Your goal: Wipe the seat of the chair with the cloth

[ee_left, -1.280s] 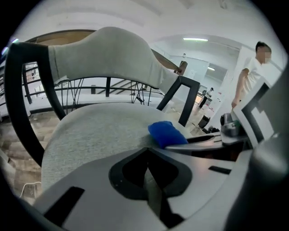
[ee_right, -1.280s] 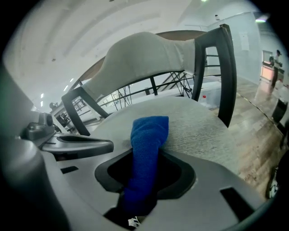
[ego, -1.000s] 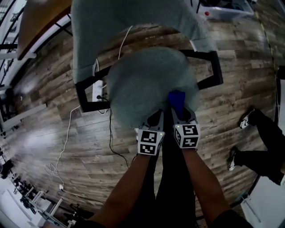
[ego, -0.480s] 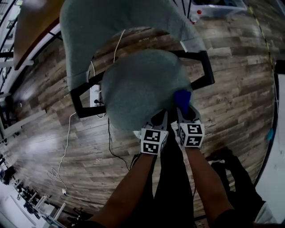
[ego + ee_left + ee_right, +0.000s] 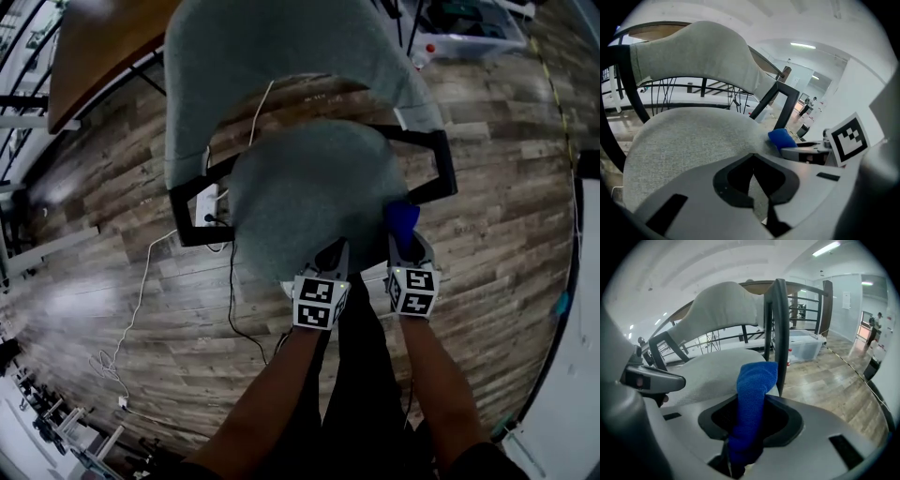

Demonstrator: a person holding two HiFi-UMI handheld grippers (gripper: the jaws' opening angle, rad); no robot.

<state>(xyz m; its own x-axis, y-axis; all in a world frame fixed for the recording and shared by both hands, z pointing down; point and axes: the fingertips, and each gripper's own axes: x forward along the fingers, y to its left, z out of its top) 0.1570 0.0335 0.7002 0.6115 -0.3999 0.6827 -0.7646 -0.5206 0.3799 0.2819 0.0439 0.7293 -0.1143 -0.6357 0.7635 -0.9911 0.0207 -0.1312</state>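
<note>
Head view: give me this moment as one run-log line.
right hand-held gripper: shut on blue cloth | cloth: at right edge of grey fabric chair seat | left hand-held gripper: shut, empty, at seat's front edge

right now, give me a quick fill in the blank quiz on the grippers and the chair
1. The right gripper is shut on a ____ cloth.
2. The left gripper has its jaws together and holds ____.
3. The chair's seat and backrest are both covered in ____ fabric.

Missing words: blue; nothing; grey
</note>
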